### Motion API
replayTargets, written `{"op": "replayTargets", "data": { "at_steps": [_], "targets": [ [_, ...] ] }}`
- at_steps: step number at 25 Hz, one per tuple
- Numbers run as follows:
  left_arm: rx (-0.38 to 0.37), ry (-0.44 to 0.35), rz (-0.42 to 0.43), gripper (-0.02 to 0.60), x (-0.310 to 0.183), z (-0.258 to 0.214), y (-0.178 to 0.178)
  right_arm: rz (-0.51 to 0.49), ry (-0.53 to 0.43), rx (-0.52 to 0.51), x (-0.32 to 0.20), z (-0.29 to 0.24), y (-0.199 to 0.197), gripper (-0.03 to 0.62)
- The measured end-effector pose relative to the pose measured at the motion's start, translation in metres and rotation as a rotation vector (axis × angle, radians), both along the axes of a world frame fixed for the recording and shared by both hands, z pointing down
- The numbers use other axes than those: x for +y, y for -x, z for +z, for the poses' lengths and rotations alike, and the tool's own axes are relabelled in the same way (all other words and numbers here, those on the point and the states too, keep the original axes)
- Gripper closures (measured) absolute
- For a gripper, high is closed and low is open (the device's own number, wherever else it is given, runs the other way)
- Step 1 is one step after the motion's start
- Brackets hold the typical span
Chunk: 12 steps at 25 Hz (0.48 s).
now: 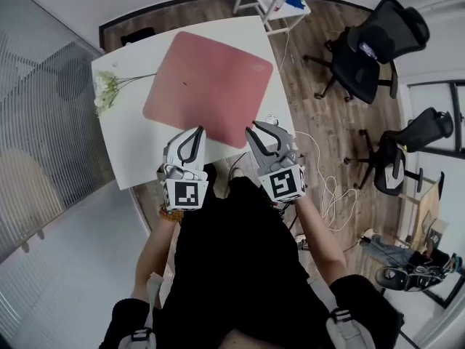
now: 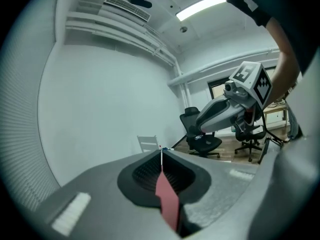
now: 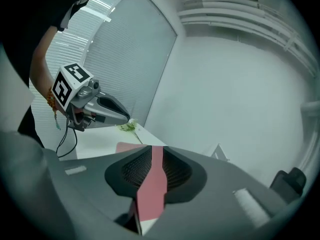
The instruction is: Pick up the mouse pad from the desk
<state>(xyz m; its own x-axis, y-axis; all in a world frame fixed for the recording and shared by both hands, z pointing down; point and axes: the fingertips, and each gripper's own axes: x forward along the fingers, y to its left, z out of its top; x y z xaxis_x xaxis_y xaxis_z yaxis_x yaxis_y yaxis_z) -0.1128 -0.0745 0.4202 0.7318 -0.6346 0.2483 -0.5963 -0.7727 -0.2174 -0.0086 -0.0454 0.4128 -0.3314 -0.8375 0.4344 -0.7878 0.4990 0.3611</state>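
Pickup not begun: mouse pad (image 1: 207, 86) flat on tabletop (image 1: 127, 140), L gripper (image 1: 198, 130) shut & empty, R gripper (image 1: 254, 126) narrowly open, both at pad's near edge, mid-frame.

The mouse pad (image 1: 207, 86) looks like soft pink cloth: dull, not shiny, with a flat, even top. The bench (image 1: 123, 147) under it is white, smooth and hard. The floor (image 1: 320, 115) is brown wood boards with dark streaks. The left claw (image 1: 197, 132) and the right claw (image 1: 258, 128) have hard plastic shells, grey and white, smooth and dull. Their inner pads (image 3: 131, 170) are black and full of fine ridges, like rubber. The chairs (image 1: 367, 49) are black and dull, with hard frames. The cable (image 1: 330, 195) is white and smooth. The blinds (image 3: 125, 59) are thin grey slats with a faint shine.
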Motion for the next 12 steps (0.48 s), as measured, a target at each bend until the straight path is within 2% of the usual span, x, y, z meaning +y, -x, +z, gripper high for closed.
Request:
{"op": "replayTargets", "data": {
  "at_steps": [4, 7, 12],
  "targets": [
    [-0.041, 0.027, 0.1, 0.559, -0.013, 0.025, -0.003, 0.11, 0.052, 0.04, -0.007, 0.017, -0.022, 0.494],
    [-0.064, 0.048, 0.159, 0.547, -0.015, 0.04, -0.008, 0.153, 0.068, 0.075, -0.009, 0.032, -0.038, 0.489],
    [-0.114, 0.07, 0.192, 0.535, -0.023, 0.064, -0.001, 0.246, 0.117, 0.057, -0.013, 0.077, -0.058, 0.479]
  ]
}}
